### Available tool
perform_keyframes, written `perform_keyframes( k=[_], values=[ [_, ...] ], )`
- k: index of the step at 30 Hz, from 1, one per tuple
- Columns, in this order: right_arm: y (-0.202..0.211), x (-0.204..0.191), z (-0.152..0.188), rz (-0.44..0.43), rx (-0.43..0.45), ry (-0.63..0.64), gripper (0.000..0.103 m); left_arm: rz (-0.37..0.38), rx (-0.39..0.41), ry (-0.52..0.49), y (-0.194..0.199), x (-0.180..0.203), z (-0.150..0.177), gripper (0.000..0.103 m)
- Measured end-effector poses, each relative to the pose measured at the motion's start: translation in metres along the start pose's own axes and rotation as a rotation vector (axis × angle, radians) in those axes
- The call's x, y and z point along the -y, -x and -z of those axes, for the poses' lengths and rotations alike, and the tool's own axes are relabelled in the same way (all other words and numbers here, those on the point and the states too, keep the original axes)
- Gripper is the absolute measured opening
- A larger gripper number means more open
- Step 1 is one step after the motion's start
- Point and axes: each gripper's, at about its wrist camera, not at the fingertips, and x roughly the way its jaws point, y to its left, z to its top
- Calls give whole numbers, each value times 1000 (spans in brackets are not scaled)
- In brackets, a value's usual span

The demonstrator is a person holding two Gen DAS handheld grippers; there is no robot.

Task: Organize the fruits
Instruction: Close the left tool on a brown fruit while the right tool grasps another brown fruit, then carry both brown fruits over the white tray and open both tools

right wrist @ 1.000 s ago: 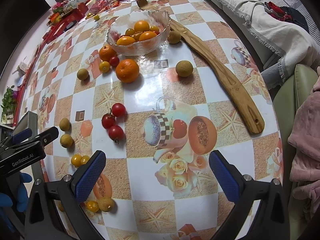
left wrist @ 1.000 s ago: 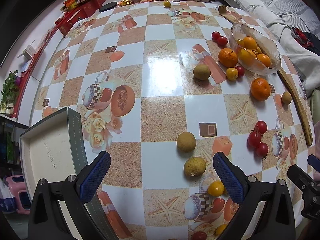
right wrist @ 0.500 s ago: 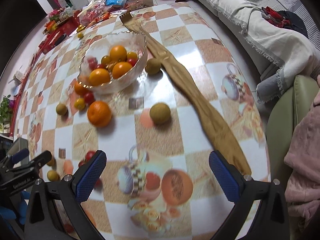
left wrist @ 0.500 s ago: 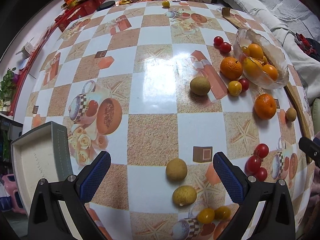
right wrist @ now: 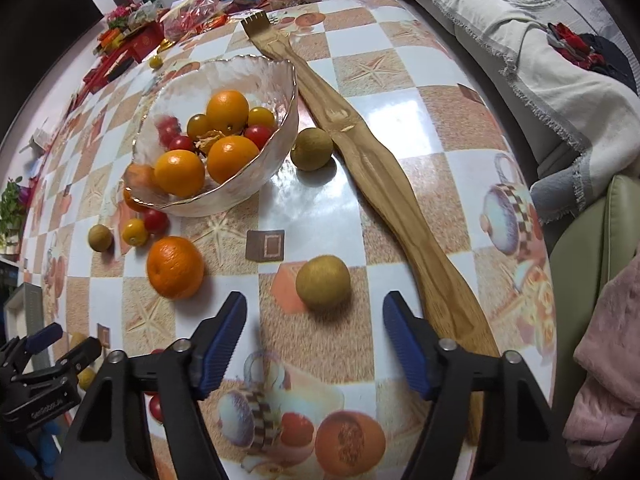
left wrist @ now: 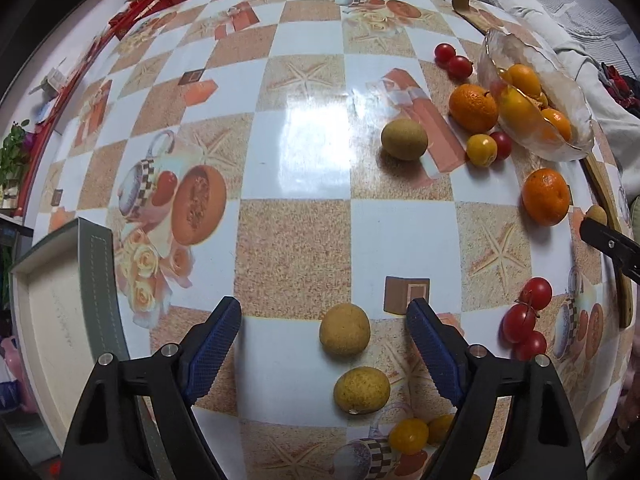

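Observation:
In the left wrist view my left gripper (left wrist: 324,344) points down at the table with its jaws closing. A tan round fruit (left wrist: 344,330) lies between them, untouched, and a second yellowish one (left wrist: 362,390) lies just behind it. In the right wrist view my right gripper (right wrist: 314,340) is also closing. A brown round fruit (right wrist: 323,282) sits at its fingertips, clear of both pads. A glass bowl (right wrist: 256,184) of oranges and small tomatoes stands beyond. A loose orange (right wrist: 175,267) lies to the left.
A long wooden back scratcher (right wrist: 380,184) runs along the table's right side, beside another brown fruit (right wrist: 311,149). Red tomatoes (left wrist: 528,316), yellow ones (left wrist: 408,436) and oranges (left wrist: 474,108) are scattered about. A grey open box (left wrist: 96,280) stands at the left edge.
Both grippers' jaws have narrowed. The left one sank closer over the two tan fruits. The right one travelled across the table from the red tomatoes to the brown fruit by the scratcher.

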Motion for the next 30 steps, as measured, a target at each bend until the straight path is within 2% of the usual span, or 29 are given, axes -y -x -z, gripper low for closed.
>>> perform_keyframes(
  k=[4, 6, 8, 9, 11, 12, 15, 17, 19, 25, 30],
  values=[
    [-5, -4, -5, 23, 7, 25, 65, 11, 11, -11, -1, 4, 4, 75],
    [-6, -5, -8, 35, 13, 36, 54, 15, 16, -16, -1, 7, 5, 70],
    [-6, -6, -11, 44, 17, 43, 30, 36, 19, -16, 0, 9, 7, 55],
    [-6, -5, -12, 41, 15, 39, 30, 37, 24, -23, 1, 10, 9, 52],
    [-6, -5, -12, 35, 15, 38, 30, 45, 33, -37, 5, 15, 8, 31],
    [-5, -4, -11, 28, 15, 35, 30, 49, 38, -47, 7, 17, 10, 25],
    [0, 1, -6, -39, 10, -4, 30, 75, 40, -44, 8, 17, 12, 25],
    [7, 3, 1, -62, 12, -19, 30, 122, 61, -17, 16, 10, 16, 25],
    [15, 1, 8, -81, 16, -22, 30, 136, 81, -8, 24, 5, 20, 25],
    [35, -17, 27, -127, 17, -12, 30, 144, 113, 1, 50, -15, 32, 25],
    [54, -56, 45, -184, 8, 33, 30, 124, 130, 17, 68, -41, 44, 25]
  ],
)
